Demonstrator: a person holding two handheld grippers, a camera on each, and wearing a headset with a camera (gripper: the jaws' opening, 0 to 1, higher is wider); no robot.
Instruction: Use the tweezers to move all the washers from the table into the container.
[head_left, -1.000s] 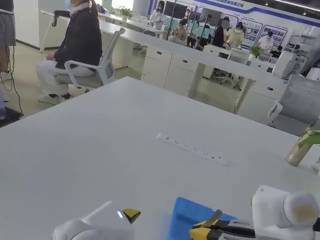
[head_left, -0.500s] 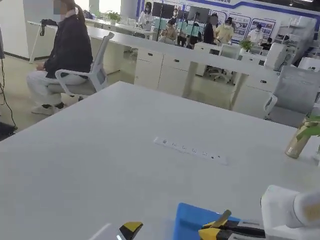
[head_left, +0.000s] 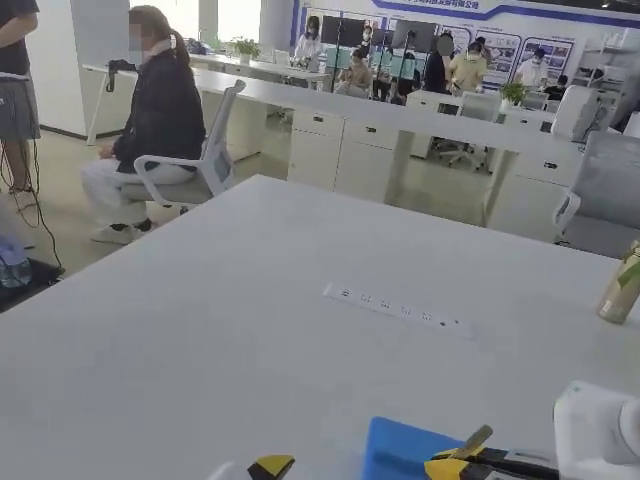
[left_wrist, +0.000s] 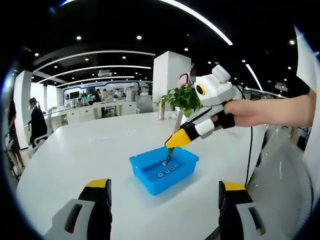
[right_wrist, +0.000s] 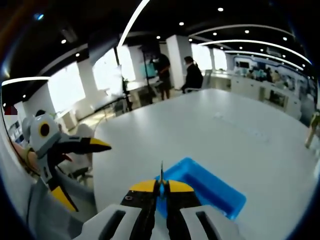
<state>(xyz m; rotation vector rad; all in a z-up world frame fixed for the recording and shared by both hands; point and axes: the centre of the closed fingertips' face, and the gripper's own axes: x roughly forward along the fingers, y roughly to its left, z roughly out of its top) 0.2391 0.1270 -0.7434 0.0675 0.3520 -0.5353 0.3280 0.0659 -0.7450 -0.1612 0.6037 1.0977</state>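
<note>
The right claw (left_wrist: 178, 139) pinches tweezers (left_wrist: 168, 152) over the blue container (left_wrist: 150, 184), twelve o'clock from the spread left claw (left_wrist: 165, 184); a slip could scatter washers (left_wrist: 168, 171).

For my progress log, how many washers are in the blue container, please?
4 washers, in a row on the blue container floor by the tweezers tip; others may be hidden.

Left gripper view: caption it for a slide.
Right gripper holds tweezers tip-down in the blue container, where washers lie in a row.

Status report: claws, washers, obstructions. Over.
Left claw open, holding nothing. Right claw shut on tweezers, tip down in container. Washers inside, nothing blocking.
</note>
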